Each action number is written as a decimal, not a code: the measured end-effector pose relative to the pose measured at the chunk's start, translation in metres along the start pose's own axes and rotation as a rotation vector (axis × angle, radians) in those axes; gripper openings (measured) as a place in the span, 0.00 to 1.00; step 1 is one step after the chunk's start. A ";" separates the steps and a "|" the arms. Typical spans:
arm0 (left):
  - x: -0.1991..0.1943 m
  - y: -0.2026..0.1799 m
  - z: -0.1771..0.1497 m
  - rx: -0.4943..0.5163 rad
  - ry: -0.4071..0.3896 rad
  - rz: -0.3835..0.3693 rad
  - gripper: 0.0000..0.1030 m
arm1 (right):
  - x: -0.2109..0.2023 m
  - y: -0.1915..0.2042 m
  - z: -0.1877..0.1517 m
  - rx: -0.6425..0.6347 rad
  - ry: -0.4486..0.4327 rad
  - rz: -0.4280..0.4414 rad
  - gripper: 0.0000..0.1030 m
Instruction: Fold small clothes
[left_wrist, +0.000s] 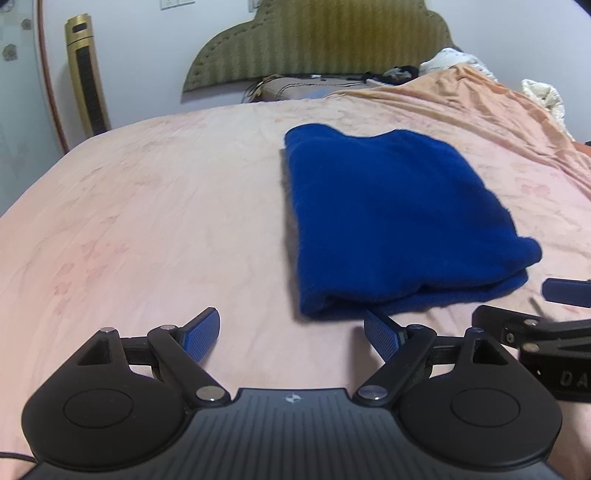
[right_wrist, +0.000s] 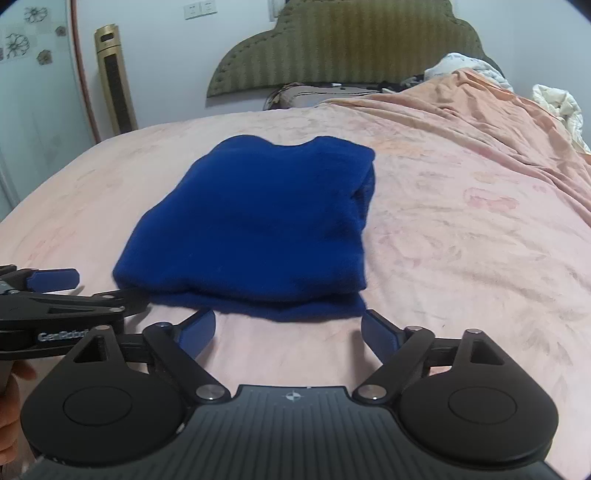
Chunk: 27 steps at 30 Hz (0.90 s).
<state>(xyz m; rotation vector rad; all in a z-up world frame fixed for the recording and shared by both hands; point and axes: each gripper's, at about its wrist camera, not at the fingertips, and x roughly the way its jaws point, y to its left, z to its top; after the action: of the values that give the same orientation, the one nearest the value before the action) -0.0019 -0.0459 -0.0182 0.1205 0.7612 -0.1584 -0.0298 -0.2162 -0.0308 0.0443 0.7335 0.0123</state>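
A blue fleecy garment lies folded into a thick rectangle on the pink bedsheet, its doubled edge toward me. My left gripper stands open just short of the garment's near left corner, nothing between its blue pads. My right gripper is open too, its pads level with the near folded edge and apart from it. Each gripper shows in the other's view: the right gripper at the right edge, the left gripper at the left edge, held by a hand.
An orange blanket is bunched at the far right with white bedding beyond it. A green padded headboard and a gold tower appliance stand against the far wall. Bare sheet stretches left of the garment.
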 end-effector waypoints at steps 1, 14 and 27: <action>0.000 0.000 -0.001 -0.003 0.004 0.002 0.83 | -0.001 0.002 -0.001 -0.007 0.001 -0.003 0.90; -0.007 0.009 -0.012 -0.079 0.023 0.009 0.83 | -0.009 0.007 -0.014 -0.033 0.012 -0.018 0.93; -0.011 0.005 -0.016 -0.068 0.028 0.016 0.83 | -0.012 0.004 -0.017 -0.032 0.012 -0.018 0.93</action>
<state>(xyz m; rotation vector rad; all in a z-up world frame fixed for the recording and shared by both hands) -0.0191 -0.0375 -0.0219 0.0640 0.7929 -0.1157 -0.0500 -0.2116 -0.0351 0.0069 0.7456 0.0072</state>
